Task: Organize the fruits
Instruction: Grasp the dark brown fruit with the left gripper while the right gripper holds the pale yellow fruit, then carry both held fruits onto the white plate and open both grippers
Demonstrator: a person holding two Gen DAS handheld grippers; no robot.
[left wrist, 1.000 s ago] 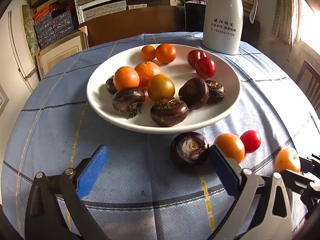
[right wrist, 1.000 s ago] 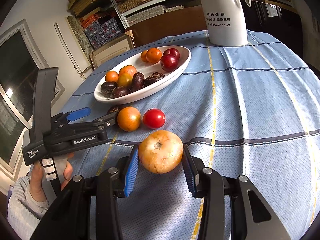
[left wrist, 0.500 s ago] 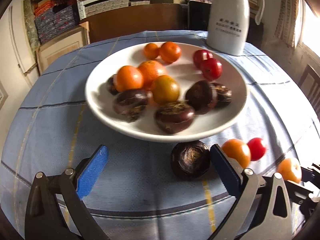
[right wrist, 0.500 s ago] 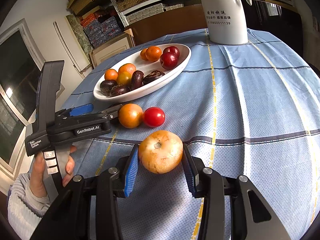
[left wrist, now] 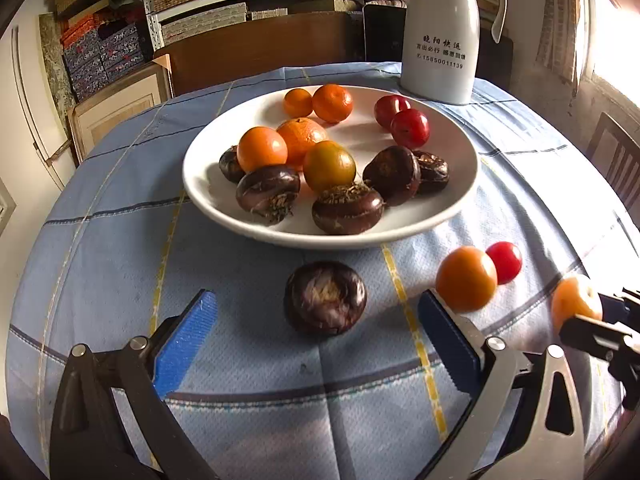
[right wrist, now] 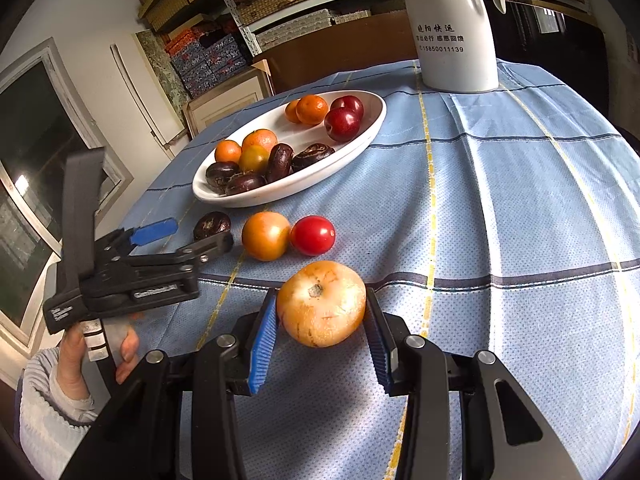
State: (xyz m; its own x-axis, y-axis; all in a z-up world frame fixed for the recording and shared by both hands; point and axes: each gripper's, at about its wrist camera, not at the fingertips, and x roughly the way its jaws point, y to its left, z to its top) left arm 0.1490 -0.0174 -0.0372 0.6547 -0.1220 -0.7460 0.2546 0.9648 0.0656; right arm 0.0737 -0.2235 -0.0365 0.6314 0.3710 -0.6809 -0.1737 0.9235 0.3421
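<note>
A white plate [left wrist: 452, 204] holds several oranges, red plums and dark water chestnuts; it also shows in the right wrist view [right wrist: 372, 124]. On the cloth in front lie a dark water chestnut [left wrist: 325, 298], an orange fruit [left wrist: 466, 278] and a red fruit [left wrist: 506, 262]. My left gripper [left wrist: 316, 336] is open, its blue pads on either side of the water chestnut, just short of it. My right gripper [right wrist: 322, 334] is shut on a pale orange fruit [right wrist: 322, 304], low over the cloth.
A white thermos jug [left wrist: 442, 36] stands behind the plate. The round table has a blue checked cloth [right wrist: 520, 200]. Shelves with boxes and a wooden chair [left wrist: 616, 160] stand around it. The left gripper body [right wrist: 132, 276] lies left of the loose fruit.
My left gripper has shifted right and forward, so the loose water chestnut now sits centred between its pads. The right gripper still holds the pale orange fruit.
</note>
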